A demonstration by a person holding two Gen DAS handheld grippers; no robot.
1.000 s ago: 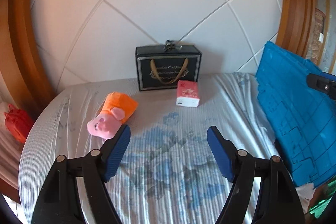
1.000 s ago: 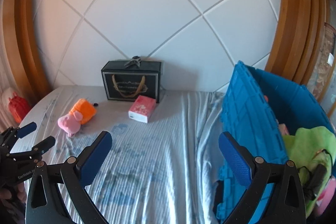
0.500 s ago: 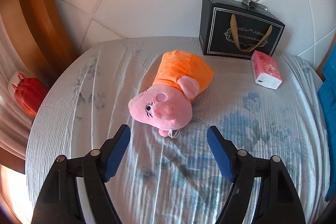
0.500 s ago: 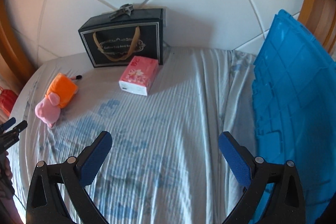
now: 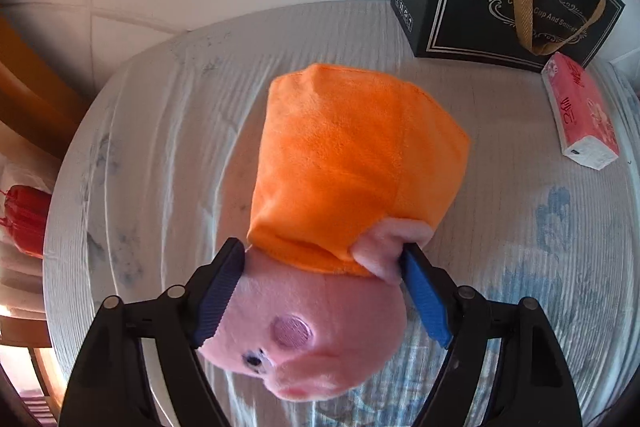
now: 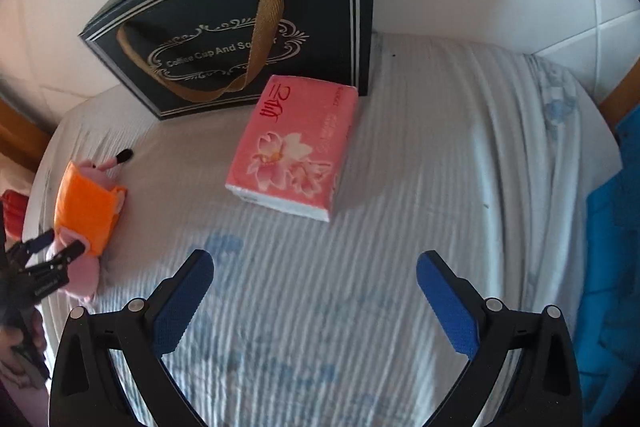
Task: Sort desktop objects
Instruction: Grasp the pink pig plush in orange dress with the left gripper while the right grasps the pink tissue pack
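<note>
A plush pig (image 5: pixel 360 163) in an orange dress lies on the striped bed sheet (image 5: pixel 160 131). My left gripper (image 5: pixel 322 251) points steeply down over it. The pink head sits between the blue pads (image 5: pixel 218 291), which lie along its sides, and the jaws are opening. In the right wrist view the same pig (image 6: pixel 86 211) lies at the far left with the left gripper (image 6: pixel 56 243) on it. My right gripper (image 6: pixel 315 261) hangs open over bare sheet. A pink tissue pack (image 6: pixel 294 147) lies just ahead of its fingertips, apart from them.
A black gift bag (image 6: pixel 240 23) with a gold handle stands against the white tiled wall behind the tissue pack (image 5: pixel 580 123). A blue crate (image 6: pixel 612 247) borders the bed on the right. A red object (image 5: pixel 24 219) sits off the left edge. A hand (image 6: pixel 16 347) holds the left gripper.
Both grippers dropped and tipped downward. The left one closed in on the pig and now straddles its head, jaws a little wider. The right one came nearer the tissue pack.
</note>
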